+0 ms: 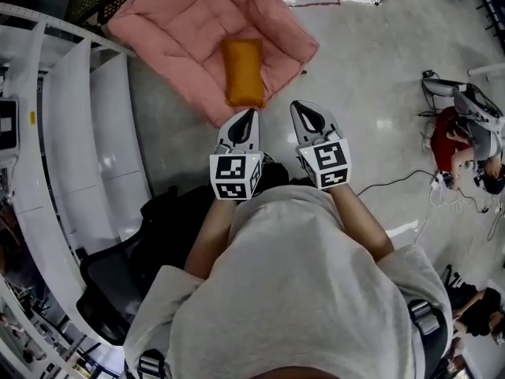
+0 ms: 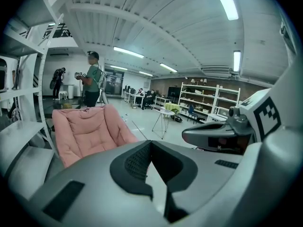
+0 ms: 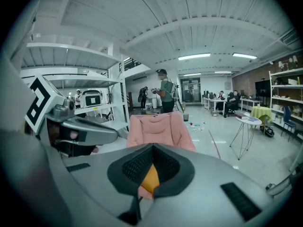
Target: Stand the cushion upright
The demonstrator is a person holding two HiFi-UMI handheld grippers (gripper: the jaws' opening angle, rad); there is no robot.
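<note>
Head view: we hold left gripper point(image 1: 251, 114) and right gripper point(image 1: 300, 106) clenched, empty, just short of orange cushion point(image 1: 242, 71) lying on pink chair point(image 1: 177, 24)

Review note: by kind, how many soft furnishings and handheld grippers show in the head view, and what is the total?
pink quilted lounge chair: 1
orange rectangular fabric cushion, lying on the chair: 1
grey two-jaw grippers, left gripper and right gripper: 2
Total: 4
</note>
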